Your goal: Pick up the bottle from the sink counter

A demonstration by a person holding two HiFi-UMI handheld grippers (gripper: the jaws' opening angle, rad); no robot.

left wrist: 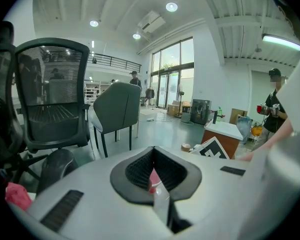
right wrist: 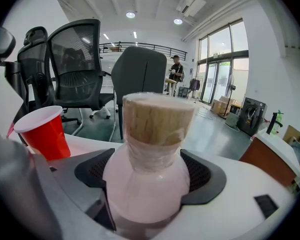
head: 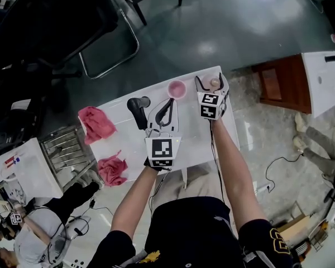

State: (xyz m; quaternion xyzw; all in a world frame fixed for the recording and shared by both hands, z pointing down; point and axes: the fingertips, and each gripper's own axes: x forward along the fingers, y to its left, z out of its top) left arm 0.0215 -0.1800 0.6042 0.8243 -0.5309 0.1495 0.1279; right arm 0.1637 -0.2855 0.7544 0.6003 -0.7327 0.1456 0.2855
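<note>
A pale pink bottle (right wrist: 149, 189) with a cork-coloured cap stands between the jaws of my right gripper (right wrist: 150, 165), whose black pads press on both sides of its round body. From the head view the bottle (head: 214, 84) is near the far right corner of the white counter (head: 190, 144), inside the right gripper (head: 213, 81). A red cup (right wrist: 42, 131) stands just left of it. My left gripper (head: 170, 101) hovers over the middle of the counter with its curved fingers meeting at the tips and nothing held. A red sliver of the cup (left wrist: 152, 182) shows through the left gripper (left wrist: 152, 152).
A black hair-dryer-like object (head: 138, 109) lies on the counter left of my left gripper. Two pink cloths (head: 96, 123) (head: 113, 169) sit at the counter's left end, beside a metal rack (head: 67, 149). A wooden cabinet (head: 279, 82) stands at right, office chairs (left wrist: 52, 99) beyond.
</note>
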